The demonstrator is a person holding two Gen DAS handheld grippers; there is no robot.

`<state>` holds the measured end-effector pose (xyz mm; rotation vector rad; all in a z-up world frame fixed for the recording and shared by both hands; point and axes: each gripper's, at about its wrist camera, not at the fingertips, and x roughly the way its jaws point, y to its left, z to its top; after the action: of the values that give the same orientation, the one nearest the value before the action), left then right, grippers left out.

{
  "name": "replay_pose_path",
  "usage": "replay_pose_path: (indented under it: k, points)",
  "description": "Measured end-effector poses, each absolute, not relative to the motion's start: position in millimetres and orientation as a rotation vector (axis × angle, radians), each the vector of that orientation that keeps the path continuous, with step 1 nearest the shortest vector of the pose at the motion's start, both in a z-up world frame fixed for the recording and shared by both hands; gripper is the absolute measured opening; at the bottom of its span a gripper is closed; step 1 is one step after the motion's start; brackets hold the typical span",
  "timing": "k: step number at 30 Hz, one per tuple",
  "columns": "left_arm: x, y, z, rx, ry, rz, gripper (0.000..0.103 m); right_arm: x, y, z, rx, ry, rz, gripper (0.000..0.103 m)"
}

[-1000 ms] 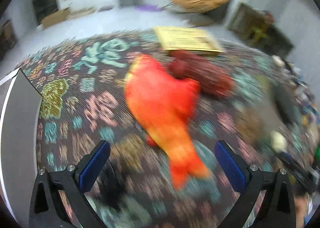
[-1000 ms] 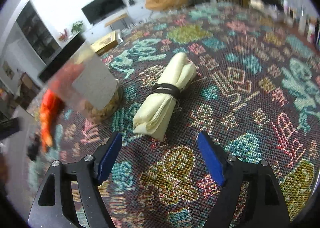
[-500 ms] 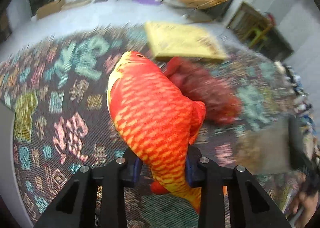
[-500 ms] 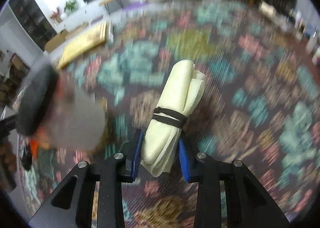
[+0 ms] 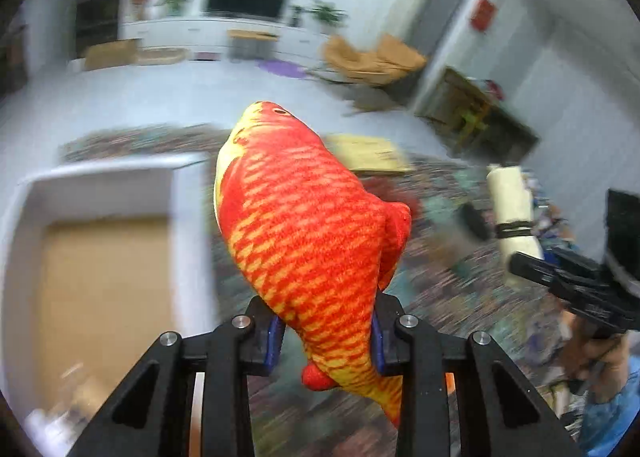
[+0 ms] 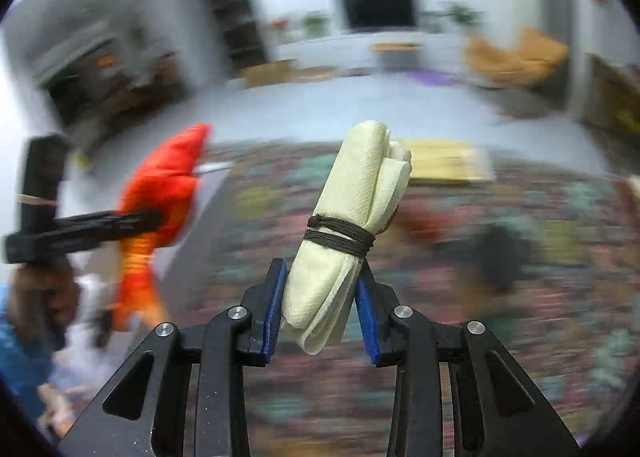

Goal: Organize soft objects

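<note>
Both lifted off rug: left claw [image 5: 326,337] clamps fish [image 5: 308,225], right claw [image 6: 320,309] clamps cloth roll [image 6: 352,217]; background blurred.

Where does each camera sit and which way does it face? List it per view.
Left wrist: on the left tool, looking along it at the held fish plush; white box on the left, right tool on the right.
Right wrist: on the right tool, looking along it at the tied cloth roll.
Shared: fish, roll, patterned rug.

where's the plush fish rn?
Left wrist view centre: plush fish clamped in the left hand-held gripper, lifted above the patterned rug, white box to its left.
</note>
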<state>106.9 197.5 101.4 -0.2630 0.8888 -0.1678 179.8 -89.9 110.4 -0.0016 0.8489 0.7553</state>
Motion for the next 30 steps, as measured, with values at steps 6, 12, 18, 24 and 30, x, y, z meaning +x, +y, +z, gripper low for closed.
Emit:
replay_pose_path:
  k: [6,12,18,24,30]
  points:
    - [11,296,74,-0.169,0.994,0.182,0.066,94,67,93,0.029,0.947,1.05,0.072]
    - [-26,321,65,-0.209,0.912,0.295,0.082,99,75,66,0.041,0.971,1.007,0.082]
    - [-22,254,76,-0.176,0.819,0.085,0.083,126,-44,-4,-0.08,0.916,0.555,0.082]
    - [-21,94,57,-0.089,0.803,-0.271,0.101,139,-174,-98,-0.103,0.995,0.107,0.082]
    - [39,8,-42,-0.065,0.934,-0.249,0.101,139,-222,-112,-0.025,0.958,-0.013,0.082]
